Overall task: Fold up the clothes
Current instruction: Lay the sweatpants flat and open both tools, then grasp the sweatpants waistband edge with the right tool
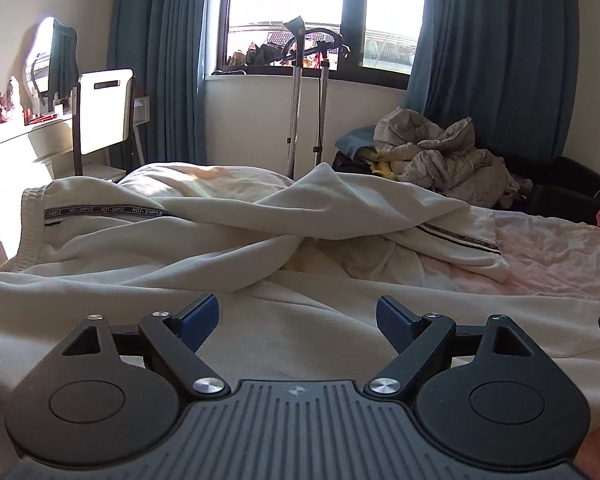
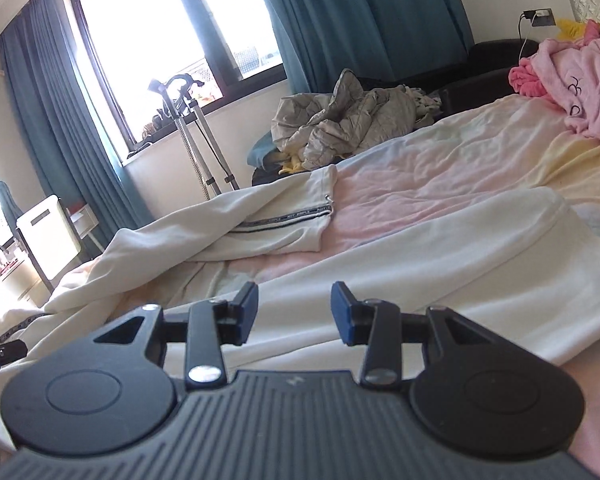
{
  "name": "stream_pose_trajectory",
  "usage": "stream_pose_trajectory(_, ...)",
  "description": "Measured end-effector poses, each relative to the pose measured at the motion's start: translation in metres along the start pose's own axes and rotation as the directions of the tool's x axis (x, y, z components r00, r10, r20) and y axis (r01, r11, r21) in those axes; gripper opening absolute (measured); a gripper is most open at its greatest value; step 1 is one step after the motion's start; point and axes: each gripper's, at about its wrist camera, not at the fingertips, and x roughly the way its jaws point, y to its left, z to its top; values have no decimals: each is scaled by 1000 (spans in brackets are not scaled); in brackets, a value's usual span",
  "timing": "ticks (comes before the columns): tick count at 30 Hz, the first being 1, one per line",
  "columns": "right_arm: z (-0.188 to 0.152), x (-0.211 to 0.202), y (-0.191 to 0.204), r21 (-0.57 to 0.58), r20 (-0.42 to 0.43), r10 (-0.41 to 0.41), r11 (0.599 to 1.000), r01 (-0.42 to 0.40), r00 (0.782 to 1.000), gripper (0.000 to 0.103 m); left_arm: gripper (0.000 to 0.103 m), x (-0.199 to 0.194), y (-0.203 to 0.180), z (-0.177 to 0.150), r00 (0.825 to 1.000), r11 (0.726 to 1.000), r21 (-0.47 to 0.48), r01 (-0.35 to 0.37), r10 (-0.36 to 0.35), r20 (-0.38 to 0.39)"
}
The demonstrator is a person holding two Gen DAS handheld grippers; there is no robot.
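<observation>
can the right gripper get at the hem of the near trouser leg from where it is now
Probably yes. The right gripper is open just above the cream trousers, and nothing lies between it and that hem.

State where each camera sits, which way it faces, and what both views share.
Left wrist: low over the cream trousers, facing the window; the open left gripper shows, empty.
Right wrist: low over the trousers, tilted, facing across the bed toward a pink blanket; the open right gripper shows, empty.
Shared: trousers, window, grey quilt, teal curtains.
</observation>
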Motion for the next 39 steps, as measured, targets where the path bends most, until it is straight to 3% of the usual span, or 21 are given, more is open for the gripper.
stream_pose_trajectory(7,-4,85,2,137,-160,88,988,-66,983,47,88,49,16,-26,993,995,-86,56,-64,-97)
stream_pose_trajectory(11,6,154,0,257,-211,114,965,-57,971,52,88,79,18,-37,995,997,-74,16,-23,-95)
stream_pose_trajectory(13,15,191,2,309,-214,131,949,-60,968,52,88,88,24,-40,995,993,-116,27,-38,-91)
stream_pose_trajectory(17,31,246,5,401,-209,143,915,-48,967,67,92,100,34,-43,995,980,-191,61,-76,-71)
stream_pose_trajectory(22,29,298,0,529,-217,108,848,24,970,68,93,105,36,-44,995,976,-204,80,-91,-48)
stream_pose_trajectory(24,34,306,4,509,-177,67,860,33,982,66,93,103,37,-43,994,974,-207,88,-99,-42)
stream_pose_trajectory(25,37,309,6,499,-165,37,865,51,986,62,93,102,38,-42,994,973,-210,93,-103,-38)
stream_pose_trajectory(27,45,316,8,482,-173,-49,867,127,984,32,94,100,40,-39,993,971,-216,103,-112,-32)
stream_pose_trajectory(28,50,317,9,462,-170,-84,873,155,982,11,94,99,41,-38,993,970,-219,108,-117,-28)
stream_pose_trajectory(34,104,292,26,308,-44,-219,925,222,975,7,93,92,46,-31,990,962,-237,137,-143,-7)
stream_pose_trajectory(39,175,246,-13,279,64,-362,901,332,930,6,93,86,49,-26,986,956,-246,162,-164,12)
